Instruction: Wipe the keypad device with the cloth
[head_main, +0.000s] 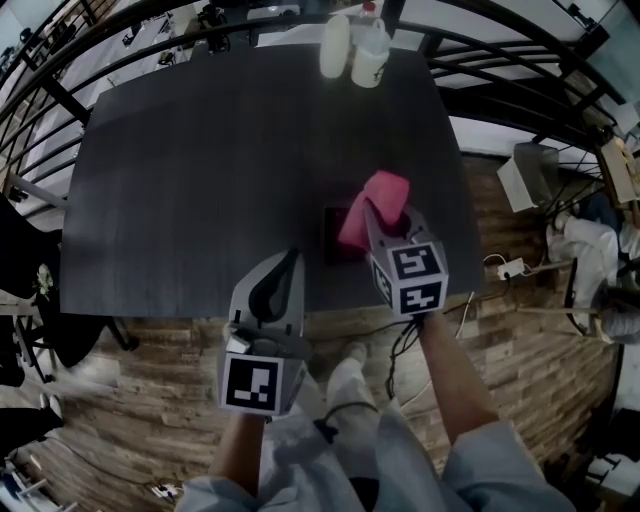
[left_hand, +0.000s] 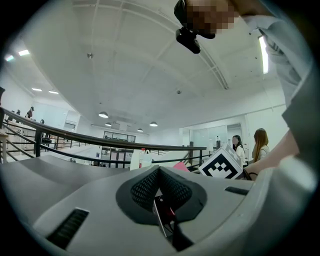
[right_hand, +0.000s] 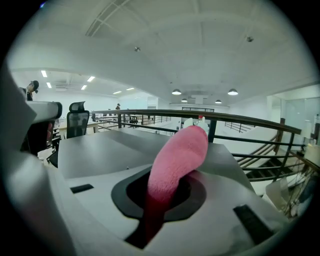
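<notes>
The pink cloth (head_main: 380, 200) (right_hand: 177, 157) sticks up out of my right gripper (head_main: 374, 218) (right_hand: 166, 181), which is shut on it. Cloth and gripper hang over the dark keypad device (head_main: 332, 228) near the front right of the black table (head_main: 220, 170); most of the device is hidden beneath them. My left gripper (head_main: 289, 258) (left_hand: 159, 173) is held at the table's front edge, left of the device, with its jaws together and nothing in them. From the left gripper view the cloth (left_hand: 181, 166) and the right gripper's marker cube (left_hand: 223, 165) show to the right.
Two white bottles (head_main: 352, 48) (right_hand: 198, 123) stand at the table's far edge. A black railing (head_main: 520, 60) curves round the table. A white box (head_main: 528, 172) and cables (head_main: 505, 268) lie on the wooden floor at right. An office chair (right_hand: 77, 122) stands at far left.
</notes>
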